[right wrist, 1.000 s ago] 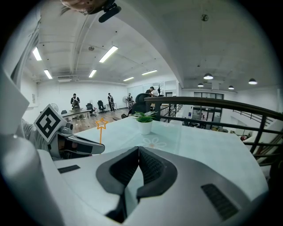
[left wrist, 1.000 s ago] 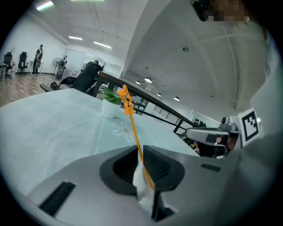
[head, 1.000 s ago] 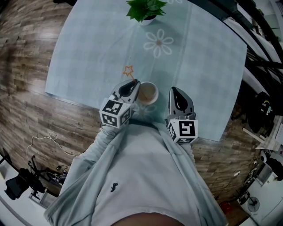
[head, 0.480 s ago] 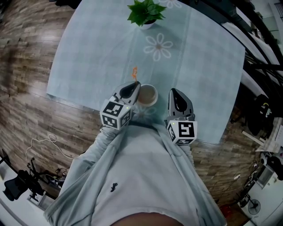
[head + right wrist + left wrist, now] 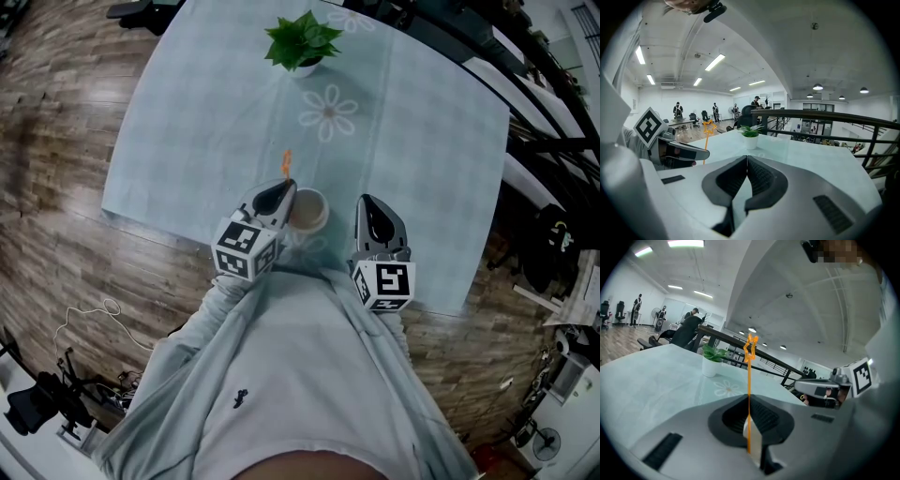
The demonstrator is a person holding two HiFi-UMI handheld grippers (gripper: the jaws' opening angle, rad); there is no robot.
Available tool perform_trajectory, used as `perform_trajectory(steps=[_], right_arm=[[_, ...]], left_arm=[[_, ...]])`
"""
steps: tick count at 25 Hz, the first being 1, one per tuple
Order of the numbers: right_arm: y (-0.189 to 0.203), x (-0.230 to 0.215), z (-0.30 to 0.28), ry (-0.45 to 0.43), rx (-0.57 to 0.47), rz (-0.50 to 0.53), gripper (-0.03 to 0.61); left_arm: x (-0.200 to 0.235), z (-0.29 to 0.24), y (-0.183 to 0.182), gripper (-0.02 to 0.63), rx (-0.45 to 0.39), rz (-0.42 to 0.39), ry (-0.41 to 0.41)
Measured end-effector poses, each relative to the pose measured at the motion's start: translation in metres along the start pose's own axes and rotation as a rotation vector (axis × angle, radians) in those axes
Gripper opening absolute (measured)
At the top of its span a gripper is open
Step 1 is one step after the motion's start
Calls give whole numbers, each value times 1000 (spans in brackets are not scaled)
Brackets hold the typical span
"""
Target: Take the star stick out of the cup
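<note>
My left gripper [image 5: 749,405] is closing tight on the orange star stick [image 5: 749,380], which is pinched between its pads. The stick stands upright with its star [image 5: 750,346] on top. In the head view the star stick [image 5: 287,165] rises from the left gripper [image 5: 281,193], just left of the tan cup [image 5: 308,209]. The gripper hides the stick's lower end. My right gripper [image 5: 368,210] hovers right of the cup, shut with nothing in it. Its own view shows the right gripper [image 5: 746,160] with jaws together, and the star stick [image 5: 707,130] beside the left gripper [image 5: 677,151].
A pale blue cloth with flower prints [image 5: 328,112] covers the table [image 5: 187,112]. A small potted plant [image 5: 301,42] stands at its far side. Wooden floor surrounds the table, with cables and gear [image 5: 56,394] at the lower left. People stand far off in the room.
The stick leaned left with its star facing up; now it stands straight at the left gripper's tip, star edge-on. The left jaws have closed on it. The right gripper has held still.
</note>
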State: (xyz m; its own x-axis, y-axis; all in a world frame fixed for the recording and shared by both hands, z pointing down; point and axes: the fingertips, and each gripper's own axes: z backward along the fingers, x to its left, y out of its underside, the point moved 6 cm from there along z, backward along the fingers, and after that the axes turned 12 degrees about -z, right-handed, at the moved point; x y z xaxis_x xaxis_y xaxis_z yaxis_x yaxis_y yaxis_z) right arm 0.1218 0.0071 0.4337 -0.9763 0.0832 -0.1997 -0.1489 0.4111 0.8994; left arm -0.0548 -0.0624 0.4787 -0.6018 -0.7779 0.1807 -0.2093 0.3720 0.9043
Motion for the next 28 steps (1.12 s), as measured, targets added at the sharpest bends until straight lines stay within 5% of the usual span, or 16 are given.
perform_trajectory(steps=[11,28], right_arm=[[-22,-12,3,10,-67,2,15],[-50,-27,13,56,-143,6,15]], left_arm=[[-9,-6,-48,23,-76,-83,12],[-21,8,-126,23,-265,-363,-34]])
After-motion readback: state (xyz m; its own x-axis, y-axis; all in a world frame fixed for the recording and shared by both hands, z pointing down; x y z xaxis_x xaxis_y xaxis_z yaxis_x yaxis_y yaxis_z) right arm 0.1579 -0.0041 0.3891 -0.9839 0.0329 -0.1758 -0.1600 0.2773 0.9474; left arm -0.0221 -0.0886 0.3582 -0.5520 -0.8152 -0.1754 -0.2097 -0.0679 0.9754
